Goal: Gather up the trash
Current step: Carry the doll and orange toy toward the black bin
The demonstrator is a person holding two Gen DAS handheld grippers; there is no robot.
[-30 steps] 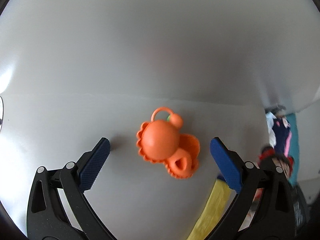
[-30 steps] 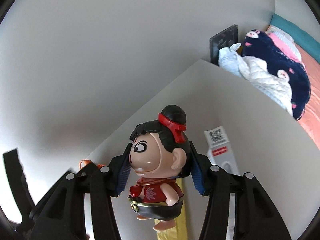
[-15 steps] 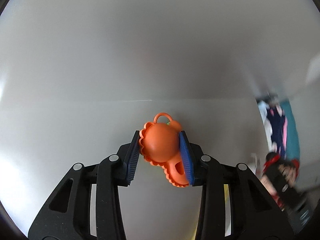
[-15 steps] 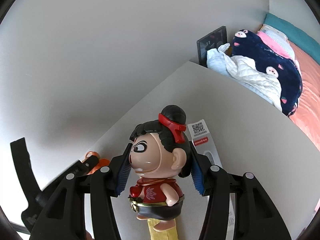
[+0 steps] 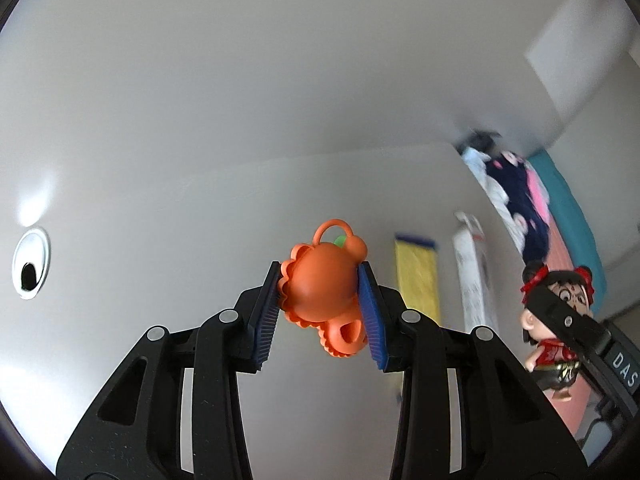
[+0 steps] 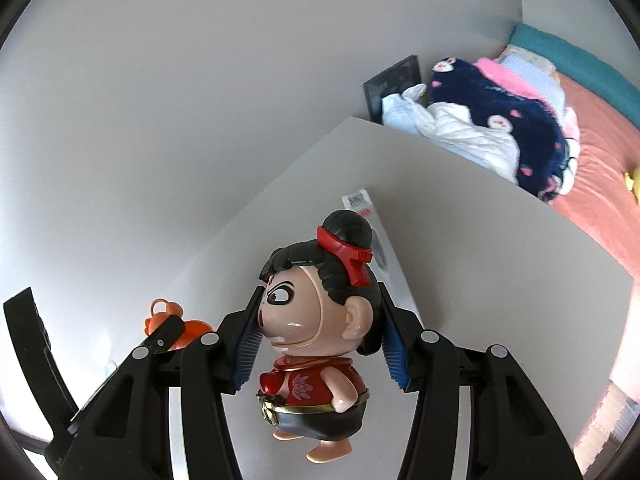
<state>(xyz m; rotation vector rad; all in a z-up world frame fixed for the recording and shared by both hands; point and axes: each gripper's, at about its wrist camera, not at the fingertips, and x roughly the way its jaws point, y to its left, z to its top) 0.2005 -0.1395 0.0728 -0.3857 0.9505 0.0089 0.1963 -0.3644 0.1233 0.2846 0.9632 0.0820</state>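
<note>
Left wrist view. Left gripper (image 5: 322,312) pinching orange toy (image 5: 320,292) between blue pads (image 5: 370,312), raised clear of white table (image 5: 160,240). On the table, right of the orange toy: yellow packet (image 5: 416,276), then white packet (image 5: 474,272), both lying flat and blurred. Far left of the orange toy: round hole (image 5: 30,274) in the table. At right edge: doll figure (image 5: 556,320), partly behind a black gripper finger.

Right wrist view. Right gripper (image 6: 320,344) pinching doll figure (image 6: 320,320) by the head, pads on face and back of hair, feet hanging free above table (image 6: 480,240). Left of the doll figure: orange toy (image 6: 168,316). Behind its head: white packet (image 6: 360,204). Beyond the table: bed (image 6: 600,140) with heaped clothes (image 6: 500,120).
</note>
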